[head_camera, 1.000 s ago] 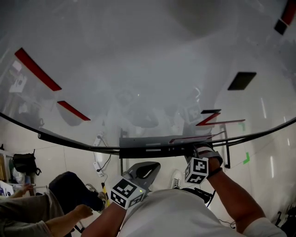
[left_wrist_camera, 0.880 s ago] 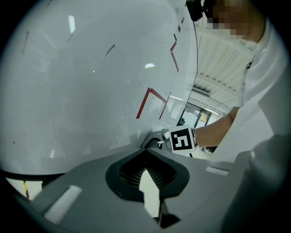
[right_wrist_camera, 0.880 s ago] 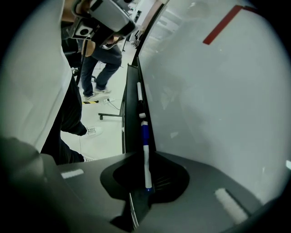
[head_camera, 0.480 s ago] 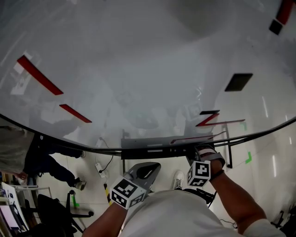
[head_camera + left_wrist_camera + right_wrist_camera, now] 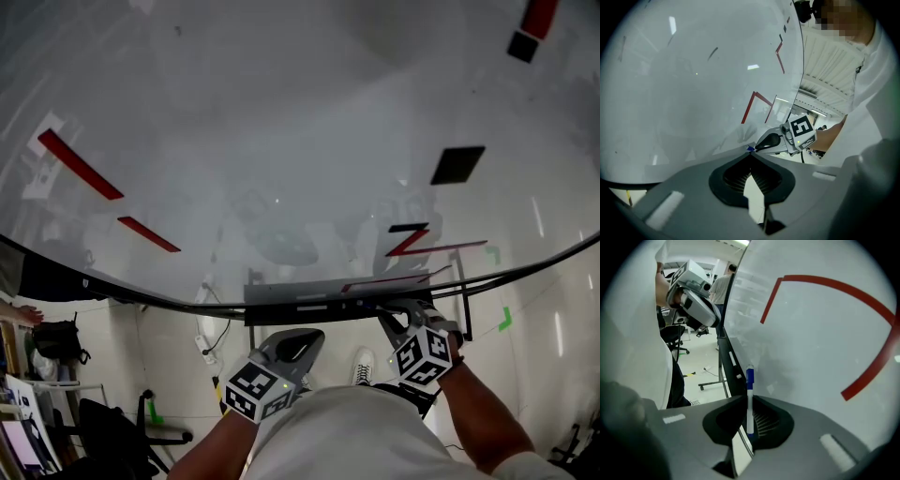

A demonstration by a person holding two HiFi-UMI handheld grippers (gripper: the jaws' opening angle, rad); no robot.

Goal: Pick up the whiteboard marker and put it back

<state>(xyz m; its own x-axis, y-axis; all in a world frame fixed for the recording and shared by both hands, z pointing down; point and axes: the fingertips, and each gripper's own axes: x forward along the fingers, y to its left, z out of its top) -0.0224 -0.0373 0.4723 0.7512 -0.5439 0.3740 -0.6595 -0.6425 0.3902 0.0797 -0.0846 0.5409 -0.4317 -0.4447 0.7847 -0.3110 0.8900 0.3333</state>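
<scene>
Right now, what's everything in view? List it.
whiteboard: one, white, fills most of the head view
red lines: several, red, drawn on the board at left and right
black patches: three, black, on the board's right side
tray: one, dark, along the board's bottom edge
marker: one, white with blue cap, between the right gripper's jaws, close to the board
tape: one piece, green, on the floor at right
chair: one, black, on the floor behind
bystander's hand: one, at the left edge
left gripper: grey, jaws together, nothing in them, below the tray
right gripper: grey, jaws closed on the marker, at the tray
</scene>
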